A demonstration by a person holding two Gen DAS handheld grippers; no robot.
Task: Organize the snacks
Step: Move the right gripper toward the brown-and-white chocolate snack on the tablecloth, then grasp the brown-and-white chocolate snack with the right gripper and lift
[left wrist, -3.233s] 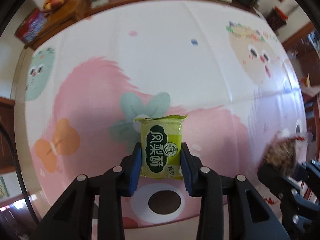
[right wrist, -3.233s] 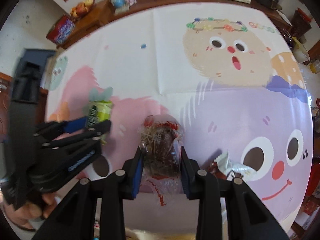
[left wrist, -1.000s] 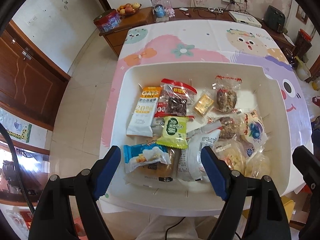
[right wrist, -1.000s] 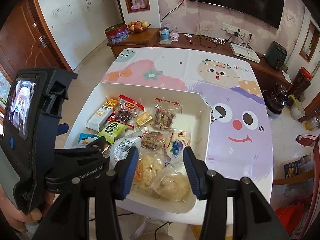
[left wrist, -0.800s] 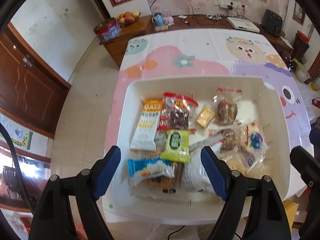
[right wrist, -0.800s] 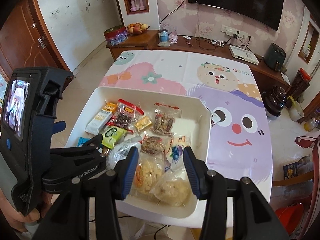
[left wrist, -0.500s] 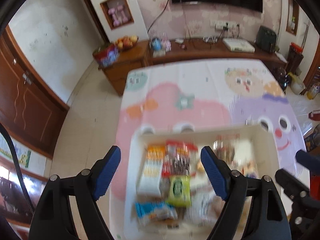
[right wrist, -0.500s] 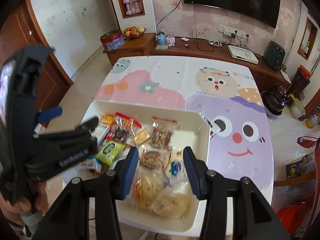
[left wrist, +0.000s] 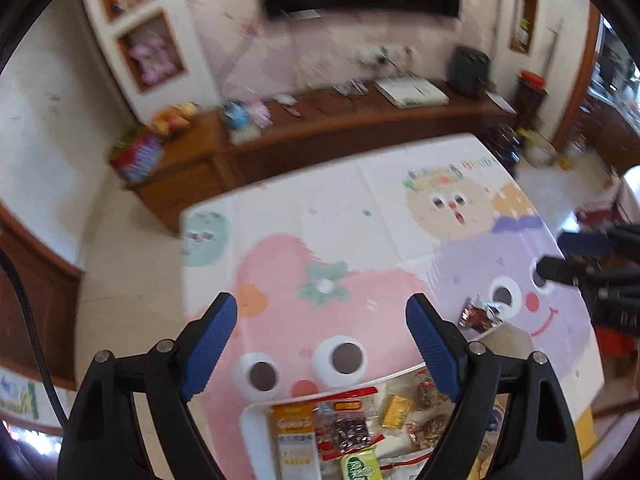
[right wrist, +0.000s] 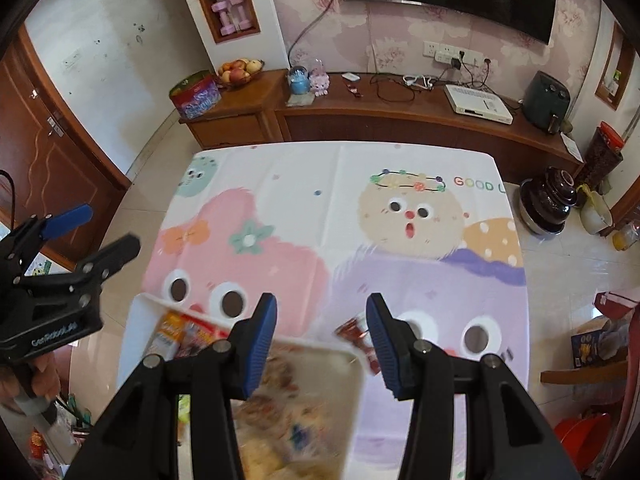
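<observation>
Go for the red-and-silver wrapped snack (left wrist: 478,314) left on the counter (right wrist: 320,216) beside the white bin (right wrist: 344,354): right gripper (right wrist: 322,340) fingers apart and empty, left gripper (left wrist: 322,346) fingers empty, opening.

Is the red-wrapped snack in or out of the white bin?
Out: the red-wrapped snack lies on the tablecloth, just beyond the white bin's far corner.

We hold both grippers angled down: left gripper (left wrist: 322,334) jaws opening, right gripper (right wrist: 322,330) parted, both empty
</observation>
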